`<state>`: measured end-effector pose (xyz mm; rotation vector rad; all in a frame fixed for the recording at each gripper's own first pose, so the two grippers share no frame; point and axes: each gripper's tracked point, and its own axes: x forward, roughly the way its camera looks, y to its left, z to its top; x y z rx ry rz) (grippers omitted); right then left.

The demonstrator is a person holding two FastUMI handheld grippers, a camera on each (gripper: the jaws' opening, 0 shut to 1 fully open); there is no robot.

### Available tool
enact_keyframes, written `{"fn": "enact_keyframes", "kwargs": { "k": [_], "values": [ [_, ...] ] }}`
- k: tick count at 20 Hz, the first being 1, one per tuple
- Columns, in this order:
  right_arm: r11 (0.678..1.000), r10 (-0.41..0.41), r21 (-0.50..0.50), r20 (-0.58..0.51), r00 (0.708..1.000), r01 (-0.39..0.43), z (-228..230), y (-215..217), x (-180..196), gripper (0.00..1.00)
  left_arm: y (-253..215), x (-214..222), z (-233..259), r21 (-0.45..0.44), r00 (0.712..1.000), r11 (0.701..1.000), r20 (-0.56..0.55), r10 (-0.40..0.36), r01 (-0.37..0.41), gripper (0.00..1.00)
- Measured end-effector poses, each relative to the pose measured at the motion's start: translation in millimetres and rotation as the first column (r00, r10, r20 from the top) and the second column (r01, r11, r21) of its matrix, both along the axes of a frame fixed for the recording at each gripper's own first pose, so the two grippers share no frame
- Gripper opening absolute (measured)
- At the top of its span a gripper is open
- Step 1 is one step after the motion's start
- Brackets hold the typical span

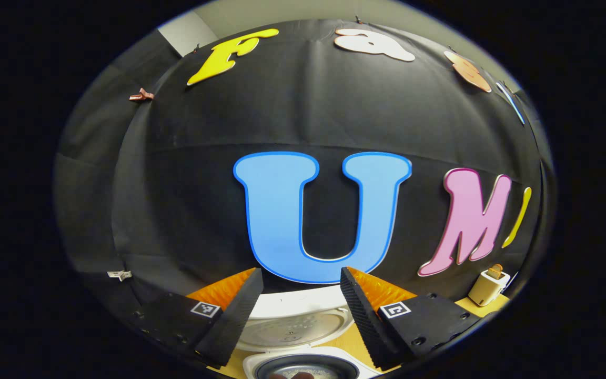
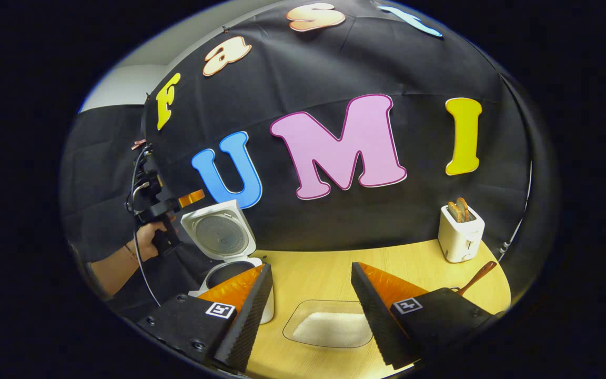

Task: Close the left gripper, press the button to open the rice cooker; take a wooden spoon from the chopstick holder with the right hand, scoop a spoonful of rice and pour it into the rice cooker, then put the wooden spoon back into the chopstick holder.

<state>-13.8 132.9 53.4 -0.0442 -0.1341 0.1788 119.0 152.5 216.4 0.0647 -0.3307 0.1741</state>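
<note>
The rice cooker (image 2: 229,247) stands open at the table's (image 2: 324,273) left, so with both tools, left tool (image 1: 301,295) and right tool (image 2: 311,295), wide and empty, I judge the next move is fetching the wooden spoon (image 2: 475,278) at right.

White rice cooker (image 2: 229,237); white toaster (image 2: 460,234)

A light wooden table (image 2: 334,273) is seen carrying an open rice cooker (image 2: 229,263), a clear rice tray (image 2: 329,326) and a toaster (image 2: 460,234).
</note>
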Motion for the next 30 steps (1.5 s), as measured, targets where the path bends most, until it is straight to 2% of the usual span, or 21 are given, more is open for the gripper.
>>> {"fn": "enact_keyframes", "kwargs": {
  "k": [4, 9, 10, 11, 12, 16, 20, 25, 30],
  "values": [
    [1.0, -0.011, 0.001, -0.004, 1.0, 0.011, -1, 2, 0, 0.93, 10, 37, 6, 0.03, 0.999, 0.999, -0.036, 0.032, -0.031, 0.94],
    [0.999, -0.035, -0.018, -0.008, 0.999, 0.035, -5, 0, 2, 0.93, 26, 70, -23, 0.061, 0.979, 0.993, -0.169, 0.111, -0.102, 0.95],
    [0.999, -0.036, -0.025, -0.01, 0.999, 0.036, -6, -1, 1, 0.93, 28, 68, -29, 0.041, 0.978, 0.994, -0.179, 0.111, -0.106, 0.95],
    [0.999, -0.038, -0.029, -0.015, 0.999, 0.038, -7, -2, 1, 0.93, 25, 66, -25, 0.013, 0.984, 0.996, -0.156, 0.087, -0.086, 1.0],
    [0.999, -0.04, -0.032, -0.021, 0.999, 0.039, -9, -5, 1, 0.93, 22, 63, -30, -0.015, 0.985, 0.997, -0.158, 0.073, -0.076, 0.96],
    [0.999, -0.038, -0.032, -0.018, 0.999, 0.038, -7, -11, 1, 0.93, 2, 35, -49, 0.018, 0.986, 0.998, -0.156, 0.061, -0.058, 0.96],
    [0.999, -0.039, -0.029, -0.023, 0.999, 0.038, -6, -22, 2, 0.93, -22, -4, -85, -0.004, 0.982, 0.999, -0.183, 0.039, -0.041, 0.96],
    [0.999, -0.035, -0.014, -0.027, 0.999, 0.035, -3, -33, 6, 0.93, -50, -43, -151, -0.044, 0.964, 0.999, -0.267, 0.012, -0.025, 0.96],
    [1.0, -0.029, -0.008, -0.038, 0.999, 0.029, -4, -42, 5, 0.93, -62, -57, -207, -0.097, 0.937, 0.995, -0.35, -0.014, -0.022, 0.96]
  ]
}}
